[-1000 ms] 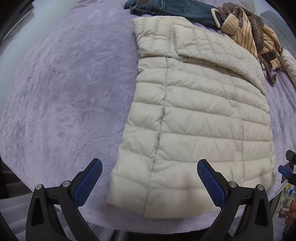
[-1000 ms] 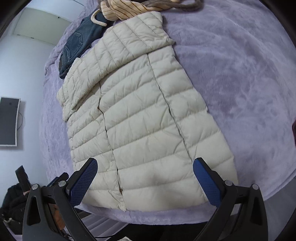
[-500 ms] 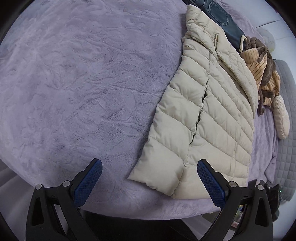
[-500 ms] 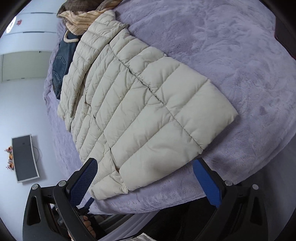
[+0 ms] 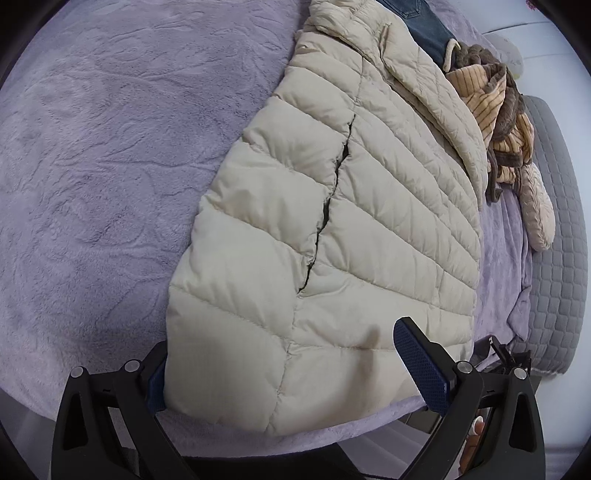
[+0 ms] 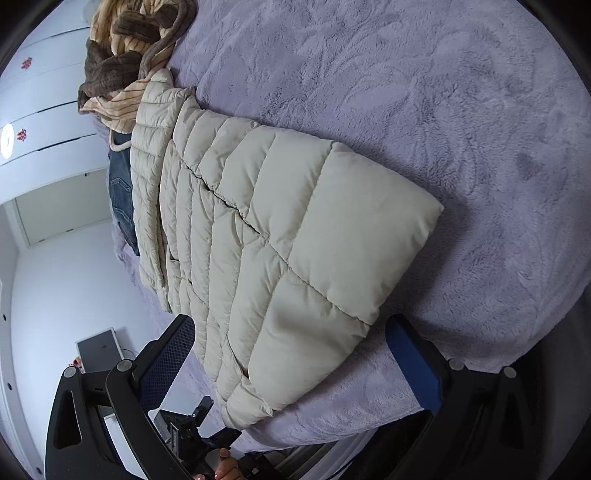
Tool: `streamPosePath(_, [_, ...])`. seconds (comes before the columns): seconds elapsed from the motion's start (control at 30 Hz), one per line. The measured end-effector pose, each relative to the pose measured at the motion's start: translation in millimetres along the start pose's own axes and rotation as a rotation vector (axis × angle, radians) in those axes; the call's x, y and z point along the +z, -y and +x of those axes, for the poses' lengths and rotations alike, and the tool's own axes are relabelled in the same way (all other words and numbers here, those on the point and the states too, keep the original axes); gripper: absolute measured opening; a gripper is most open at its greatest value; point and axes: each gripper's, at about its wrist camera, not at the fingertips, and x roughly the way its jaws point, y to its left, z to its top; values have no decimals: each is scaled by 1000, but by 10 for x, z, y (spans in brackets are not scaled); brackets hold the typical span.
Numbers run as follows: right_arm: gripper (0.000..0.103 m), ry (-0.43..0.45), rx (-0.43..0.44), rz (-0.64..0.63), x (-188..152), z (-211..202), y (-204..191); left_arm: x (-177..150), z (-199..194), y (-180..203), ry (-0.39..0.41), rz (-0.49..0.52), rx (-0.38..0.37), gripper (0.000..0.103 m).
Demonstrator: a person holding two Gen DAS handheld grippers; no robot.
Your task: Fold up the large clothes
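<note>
Claws [image 5: 291,369] nearer, puffy quilted jacket [image 5: 351,221], plush blanket [image 5: 110,147]

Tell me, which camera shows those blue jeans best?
The right wrist view: the blue jeans lie visible lengthwise beside the puffer jacket. The left wrist view catches only a strip of them at the top edge.

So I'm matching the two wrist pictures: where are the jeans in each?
Left wrist: jeans at top, right of centre, past the jacket.
Right wrist: jeans at left edge, beyond the jacket.
Shared landmark: striped brown garment lying beside the jeans.
</note>
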Motion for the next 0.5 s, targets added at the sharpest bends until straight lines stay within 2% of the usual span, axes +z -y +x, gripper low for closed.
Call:
streamPosePath(0.2, [103, -29, 31, 5, 89, 168, -40, 25, 53, 46, -2, -6, 43, 103])
streamPosePath(0.37, [102, -78, 47, 22, 186, 243, -79, 57, 23, 39, 24, -87, 33, 88])
streamPosePath(0.43, [101, -98, 64, 35, 222, 255, -80, 70, 18, 26, 21, -107, 15, 65])
streamPosePath(0.47, [99, -106, 68, 42, 240, 260, -75, 78, 26, 23, 14, -110, 4, 58])
streamPosePath(0.5, [88, -112, 71, 50, 252, 255, -59, 85, 35, 29, 6, -109, -10, 41])
